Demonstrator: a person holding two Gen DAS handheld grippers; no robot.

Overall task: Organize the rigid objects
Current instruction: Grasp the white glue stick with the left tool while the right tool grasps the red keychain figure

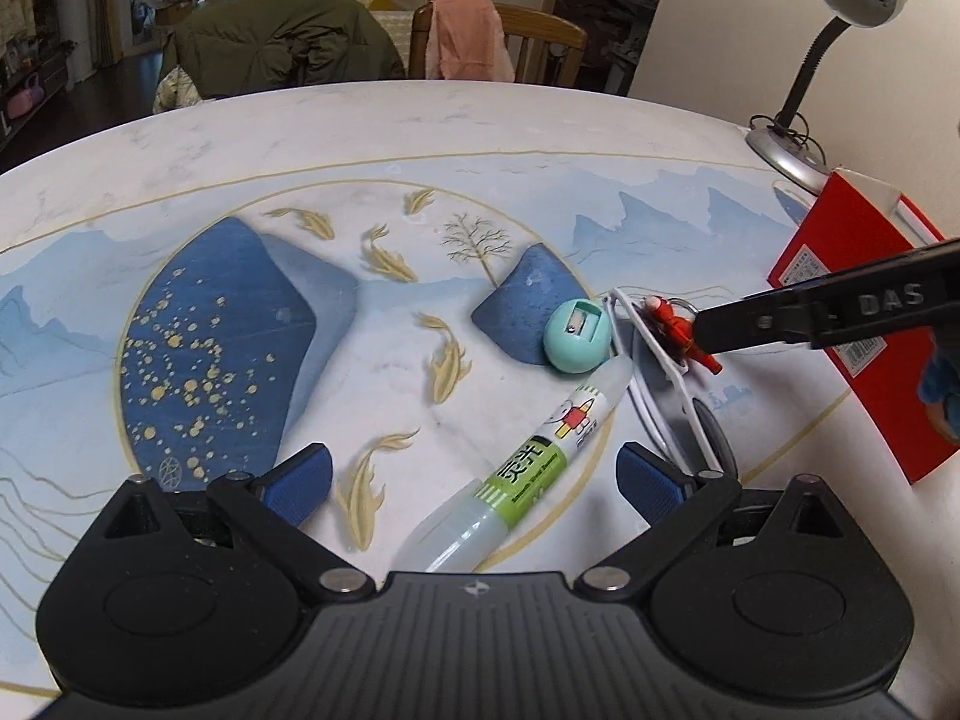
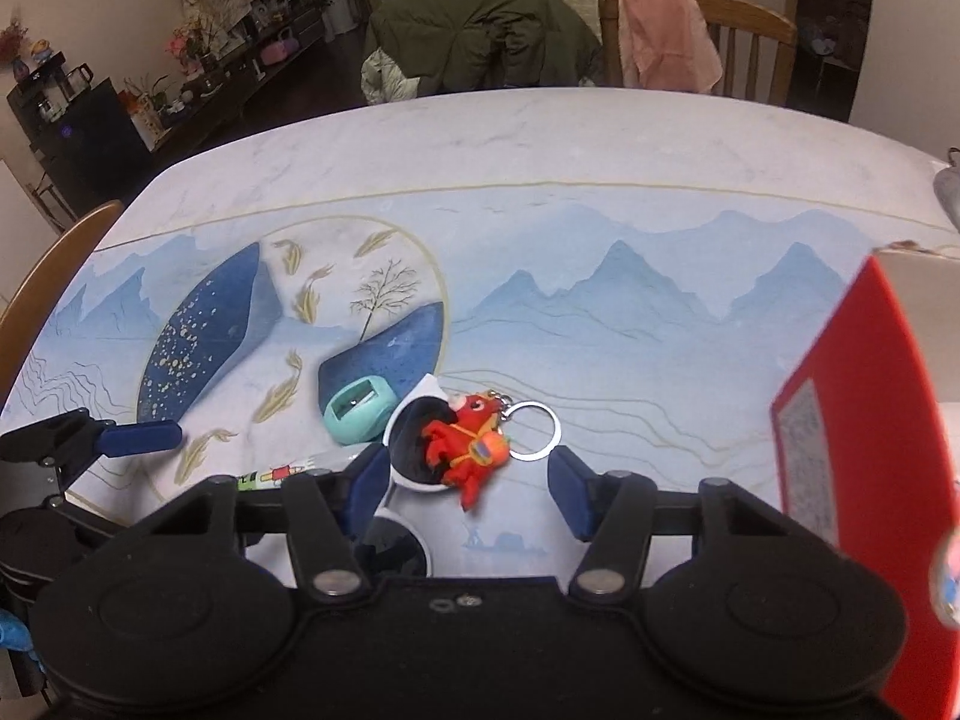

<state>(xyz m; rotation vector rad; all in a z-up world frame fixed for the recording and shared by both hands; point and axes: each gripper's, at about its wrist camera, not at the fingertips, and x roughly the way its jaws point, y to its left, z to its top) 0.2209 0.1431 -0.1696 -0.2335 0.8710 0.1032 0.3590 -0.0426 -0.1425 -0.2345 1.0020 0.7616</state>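
The red figure keychain is a small moulded creature with an orange patch on its body and a silver ring on a short chain. It lies across the upper lens of a pair of white-framed sunglasses, on the painted tabletop with its blue mountains and gold fish. Just beside the glasses sits a round mint-green pencil sharpener, and a glue tube with a green label lies slanted, its clear tip touching the sharpener.

My left camera shows the whole tube, the sharpener's blade slot from above, a grey desk lamp at the table's far right, and the tall red box beside it. My right camera sees only a sliver of the tube, but gives the keychain, its ring and the dark lens underneath in close detail, with the red box looming at the right edge.

My left gripper stands wide open, its blue pads on either side of the tube's lower half, touching nothing. My right gripper is partly open; its pads flank the keychain and the upper lens. The left pad sits against the white frame, the right pad is clear of the ring, and neither presses on the figure.
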